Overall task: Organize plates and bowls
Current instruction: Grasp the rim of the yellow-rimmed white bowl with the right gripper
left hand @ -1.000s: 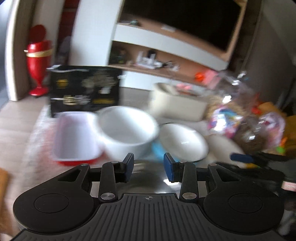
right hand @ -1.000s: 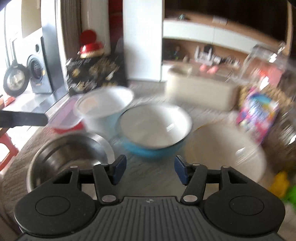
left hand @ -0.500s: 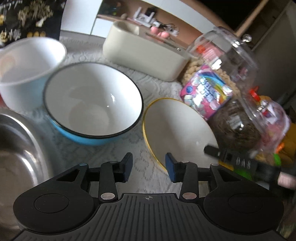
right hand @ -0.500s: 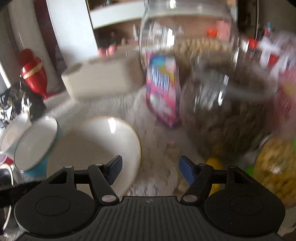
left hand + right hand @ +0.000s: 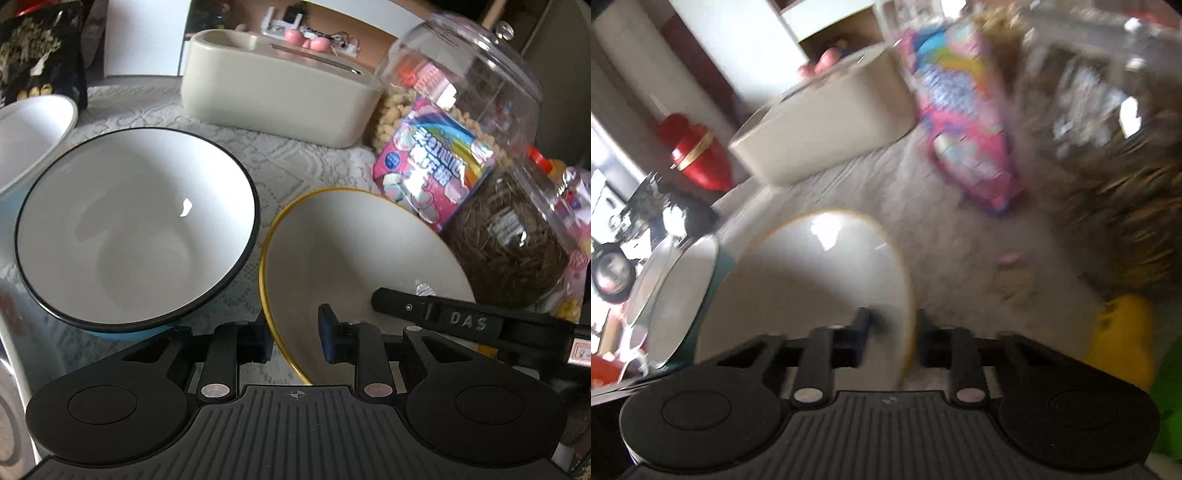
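Left gripper (image 5: 295,339), seen from my left wrist camera: its jaws are closing, one finger outside and one blue pad (image 5: 327,334) inside the near rim of the yellow-rimmed bowl (image 5: 354,251). I see a gap between the inner pad and the bowl wall, so I read it as straddling the rim, not yet pinching. Right gripper (image 5: 890,339), seen from my right wrist camera: pressed together on the opposite edge of the same yellow-rimmed bowl (image 5: 820,280), one finger inside, one outside; that view is blurred, so fine contact is hard to read. Its black arm, marked "DAS", also enters the left wrist view across the bowl's far right side.

I take the yellow-rimmed bowl as landmark; it rests on a white lace tablecloth (image 5: 295,166).
- Blue bowl with black rim (image 5: 136,225): just beside it on the left, empty, white inside.
- White bowl (image 5: 29,133): beyond the blue bowl, further left, partly out of view.
- Beige rectangular box (image 5: 280,99): behind it, well apart.
- Pink marshmallow packet (image 5: 432,173): behind it on the right, leaning against a clear glass jar (image 5: 472,92).
- Second jar of dark brown contents (image 5: 509,240): just beside its right edge.
- Red vase (image 5: 698,155): far behind on the left, in the right wrist view.
- Yellow object (image 5: 1123,332): to its right in that view, blurred, kind not readable.
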The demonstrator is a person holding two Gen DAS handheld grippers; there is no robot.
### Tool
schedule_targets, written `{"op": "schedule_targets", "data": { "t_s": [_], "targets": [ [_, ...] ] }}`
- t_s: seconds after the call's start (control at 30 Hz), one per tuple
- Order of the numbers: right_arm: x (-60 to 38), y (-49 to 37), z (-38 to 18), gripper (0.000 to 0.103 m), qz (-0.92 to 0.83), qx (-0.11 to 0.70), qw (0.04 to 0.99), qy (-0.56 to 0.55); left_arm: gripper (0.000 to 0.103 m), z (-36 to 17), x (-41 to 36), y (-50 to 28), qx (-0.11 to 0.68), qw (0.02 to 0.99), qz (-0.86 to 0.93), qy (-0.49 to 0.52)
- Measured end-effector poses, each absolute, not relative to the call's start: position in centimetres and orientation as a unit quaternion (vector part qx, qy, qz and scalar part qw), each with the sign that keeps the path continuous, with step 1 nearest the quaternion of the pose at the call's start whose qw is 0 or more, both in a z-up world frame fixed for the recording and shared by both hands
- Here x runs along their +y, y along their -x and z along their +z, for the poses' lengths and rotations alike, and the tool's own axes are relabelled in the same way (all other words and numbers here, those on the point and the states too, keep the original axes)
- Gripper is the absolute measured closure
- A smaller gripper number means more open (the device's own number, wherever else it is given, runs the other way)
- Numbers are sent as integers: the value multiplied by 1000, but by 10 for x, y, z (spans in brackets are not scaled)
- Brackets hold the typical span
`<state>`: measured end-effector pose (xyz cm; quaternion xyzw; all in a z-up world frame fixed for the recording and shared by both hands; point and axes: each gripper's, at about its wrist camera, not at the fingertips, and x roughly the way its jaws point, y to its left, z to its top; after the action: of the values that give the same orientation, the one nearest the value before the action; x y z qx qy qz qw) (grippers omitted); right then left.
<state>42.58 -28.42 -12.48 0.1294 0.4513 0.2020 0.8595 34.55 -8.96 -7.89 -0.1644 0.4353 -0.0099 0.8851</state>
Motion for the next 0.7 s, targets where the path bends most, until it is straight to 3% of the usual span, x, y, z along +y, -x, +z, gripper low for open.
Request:
{"op": "schedule_targets", "data": {
  "t_s": [0.13,0.4,0.5,0.7],
  "targets": [
    [-281,-415,-123,81,203,454,860,-117,81,-80,-81,-336,443,877,-18,185],
    [-266,-367,-114,79,226,476,845,-85,80,-74,-78,-274,463,873,-26,154],
    [-253,-346,-111,78,238,478,843,-67,76,-72,-75,-246,470,872,-27,131],
    [-230,-322,-116,76,267,479,835,-39,77,-68,-56,-223,464,873,-17,152]
  ]
}}
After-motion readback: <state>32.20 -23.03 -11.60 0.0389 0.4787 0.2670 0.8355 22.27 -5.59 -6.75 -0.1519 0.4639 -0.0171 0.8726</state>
